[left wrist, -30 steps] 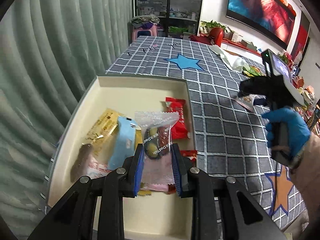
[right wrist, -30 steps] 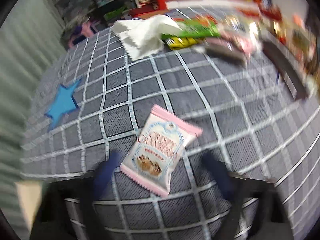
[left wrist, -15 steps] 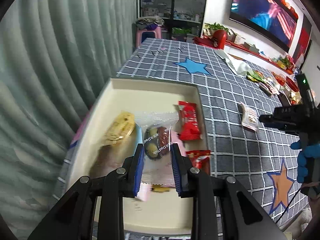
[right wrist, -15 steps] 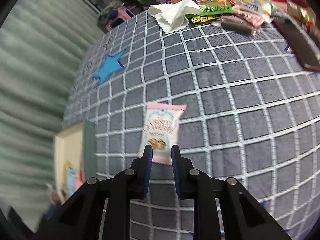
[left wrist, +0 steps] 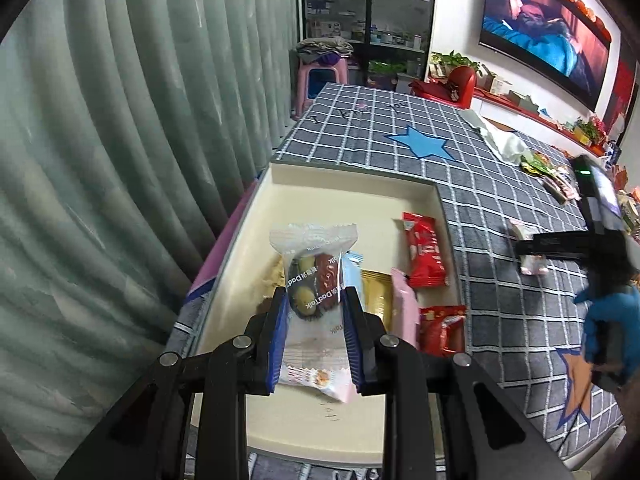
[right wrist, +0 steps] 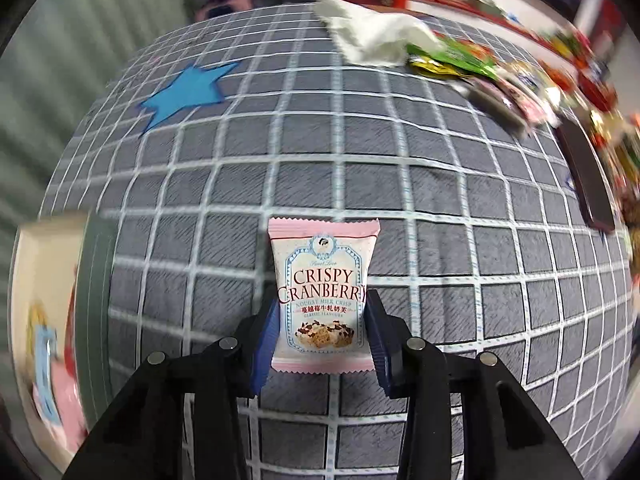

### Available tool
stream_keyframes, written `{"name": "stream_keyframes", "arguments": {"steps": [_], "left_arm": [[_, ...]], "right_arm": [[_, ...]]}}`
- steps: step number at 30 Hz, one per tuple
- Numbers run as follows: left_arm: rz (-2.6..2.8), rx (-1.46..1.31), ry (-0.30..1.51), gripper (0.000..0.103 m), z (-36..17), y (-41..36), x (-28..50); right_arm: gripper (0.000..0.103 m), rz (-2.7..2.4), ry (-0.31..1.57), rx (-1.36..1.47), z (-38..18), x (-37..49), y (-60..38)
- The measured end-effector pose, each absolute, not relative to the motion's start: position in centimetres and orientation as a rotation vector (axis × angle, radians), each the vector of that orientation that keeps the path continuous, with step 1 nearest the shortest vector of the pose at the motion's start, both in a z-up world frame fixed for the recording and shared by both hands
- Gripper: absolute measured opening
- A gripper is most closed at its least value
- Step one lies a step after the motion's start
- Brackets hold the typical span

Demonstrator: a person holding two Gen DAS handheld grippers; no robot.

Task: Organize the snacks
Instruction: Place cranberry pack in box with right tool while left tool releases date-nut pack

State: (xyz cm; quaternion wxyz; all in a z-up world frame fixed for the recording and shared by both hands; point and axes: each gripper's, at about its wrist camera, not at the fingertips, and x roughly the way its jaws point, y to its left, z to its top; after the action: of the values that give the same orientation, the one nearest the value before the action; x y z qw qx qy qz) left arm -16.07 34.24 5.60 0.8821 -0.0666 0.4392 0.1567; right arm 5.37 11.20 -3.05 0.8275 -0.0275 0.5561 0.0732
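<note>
My left gripper (left wrist: 316, 312) is shut on a clear DadTalk snack packet (left wrist: 314, 276) and holds it above the cream tray (left wrist: 352, 184). The tray holds several snacks, among them a red packet (left wrist: 424, 250) and a pink one (left wrist: 404, 312). My right gripper (right wrist: 322, 324) has its jaws around a pink Crispy Cranberry packet (right wrist: 322, 292) above the checked tablecloth; both pads touch its sides. The right gripper also shows in the left wrist view (left wrist: 532, 246), to the right of the tray.
A pile of loose snacks (right wrist: 500, 80) and a white tissue (right wrist: 372, 36) lie at the far side of the table. A dark flat object (right wrist: 584, 176) lies at the right. The tray's corner (right wrist: 48, 240) is at the left.
My right gripper opened, moved forward around the cranberry packet and closed on it. My left gripper kept its packet and drew back over the tray.
</note>
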Motion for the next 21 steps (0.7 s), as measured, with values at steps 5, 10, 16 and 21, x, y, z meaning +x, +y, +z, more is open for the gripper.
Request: {"name": "stream_keyframes", "arguments": {"steps": [5,10,16,21], "left_arm": [[0.334,-0.150,0.922,0.029,5.0,35.1,-15.9],[0.346,-0.156,0.933,0.029,4.6,35.3,-15.9],[0.350,-0.149,0.957,0.030,4.0,35.3,-15.8],[0.347,-0.147,0.965,0.080,3.7,35.4,-15.9]], "right_arm": [[0.042,0.360,1.168,0.126,0.0,2.5,10.9],[0.042,0.550,1.104,0.093,3.6,-0.9,15.4],[0.043,0.686,1.117,0.046,3.3,-4.0,21.3],[0.060,0.703,1.127,-0.103,2.5,-5.9,24.3]]}}
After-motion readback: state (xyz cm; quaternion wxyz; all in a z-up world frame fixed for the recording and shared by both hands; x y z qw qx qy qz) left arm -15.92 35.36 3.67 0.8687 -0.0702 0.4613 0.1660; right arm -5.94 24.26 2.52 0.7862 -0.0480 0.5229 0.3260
